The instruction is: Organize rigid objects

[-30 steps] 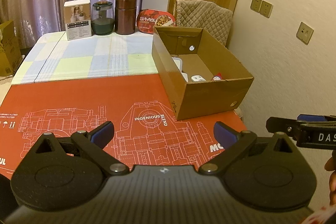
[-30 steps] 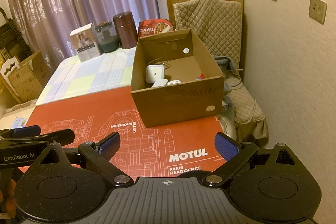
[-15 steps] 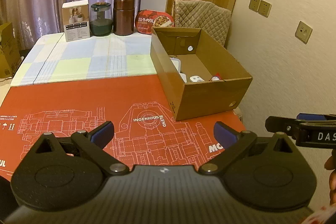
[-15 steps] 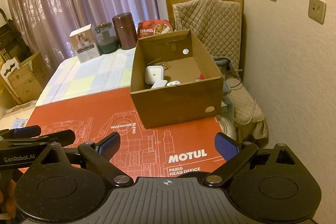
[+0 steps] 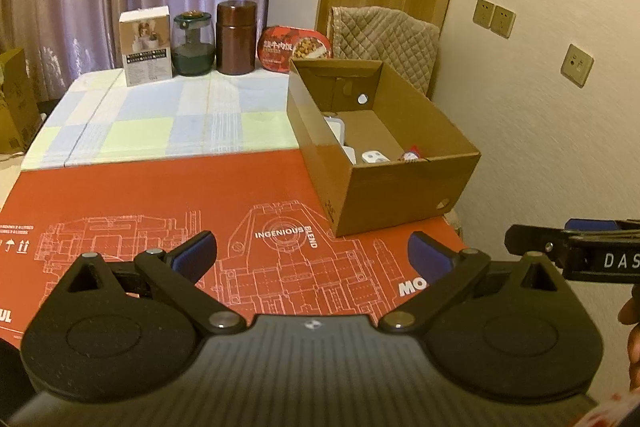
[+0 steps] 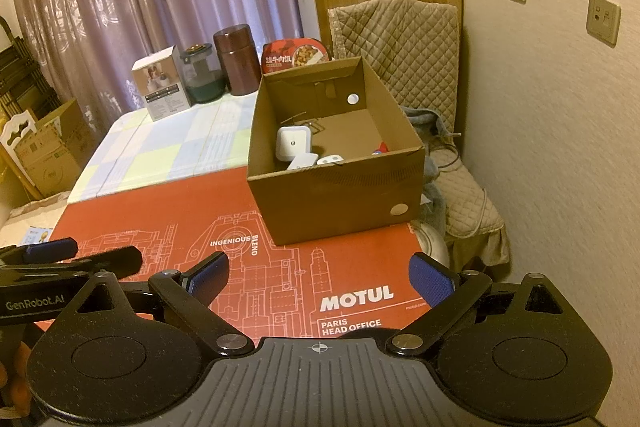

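An open cardboard box (image 5: 400, 187) (image 6: 332, 203) stands on the right of the red mat. Inside it lie white plug-like blocks (image 6: 294, 143) (image 5: 375, 157) and a small red item (image 5: 410, 154). My left gripper (image 5: 312, 255) is open above the near part of the mat, nothing between its blue pads. My right gripper (image 6: 320, 273) is open too, empty, held over the mat's MOTUL print, short of the box. Each gripper's arm shows at the edge of the other's view.
A red printed mat (image 5: 140, 203) covers the near table, a checked cloth (image 5: 160, 107) the far part. At the back stand a white carton (image 5: 146, 45), a glass jar (image 5: 192, 43), a brown canister (image 5: 236, 37) and a food bowl (image 5: 296, 47). A quilted chair (image 6: 420, 67) is beside the wall.
Both views have shifted only slightly; the box sits a touch farther left in the frames. Both grippers stay open and empty.
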The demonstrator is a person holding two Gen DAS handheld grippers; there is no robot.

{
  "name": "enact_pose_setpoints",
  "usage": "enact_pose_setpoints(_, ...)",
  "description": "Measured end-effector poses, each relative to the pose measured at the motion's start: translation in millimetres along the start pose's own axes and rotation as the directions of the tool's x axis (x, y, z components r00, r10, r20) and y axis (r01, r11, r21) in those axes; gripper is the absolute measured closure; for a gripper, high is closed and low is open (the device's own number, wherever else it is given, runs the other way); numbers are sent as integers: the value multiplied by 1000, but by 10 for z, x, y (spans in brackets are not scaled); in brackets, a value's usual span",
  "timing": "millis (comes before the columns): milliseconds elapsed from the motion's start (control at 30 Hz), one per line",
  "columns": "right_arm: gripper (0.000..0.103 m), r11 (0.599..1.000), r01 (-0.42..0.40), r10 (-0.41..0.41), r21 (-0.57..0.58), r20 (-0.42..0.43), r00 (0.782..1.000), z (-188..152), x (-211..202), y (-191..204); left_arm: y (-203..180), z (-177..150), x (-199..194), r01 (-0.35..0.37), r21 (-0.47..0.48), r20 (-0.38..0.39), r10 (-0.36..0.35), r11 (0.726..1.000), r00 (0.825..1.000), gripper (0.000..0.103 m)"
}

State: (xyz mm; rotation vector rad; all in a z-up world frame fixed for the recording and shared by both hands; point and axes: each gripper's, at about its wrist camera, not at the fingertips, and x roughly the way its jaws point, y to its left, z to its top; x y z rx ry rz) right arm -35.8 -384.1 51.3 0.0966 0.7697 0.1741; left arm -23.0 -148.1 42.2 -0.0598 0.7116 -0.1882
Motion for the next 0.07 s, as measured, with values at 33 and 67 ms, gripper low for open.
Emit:
enact_pose_setpoints(33,9,1000,0,0,0,0,1000,-1,-2,0,5,4,1,3,-2,-1,-3,1000,1000,2)
enact_pose_setpoints(67,9,1000,1,-1,0,0,1000,-1,-2,0,15,4,2,5,-4,-2,-5,1000,1000,2)
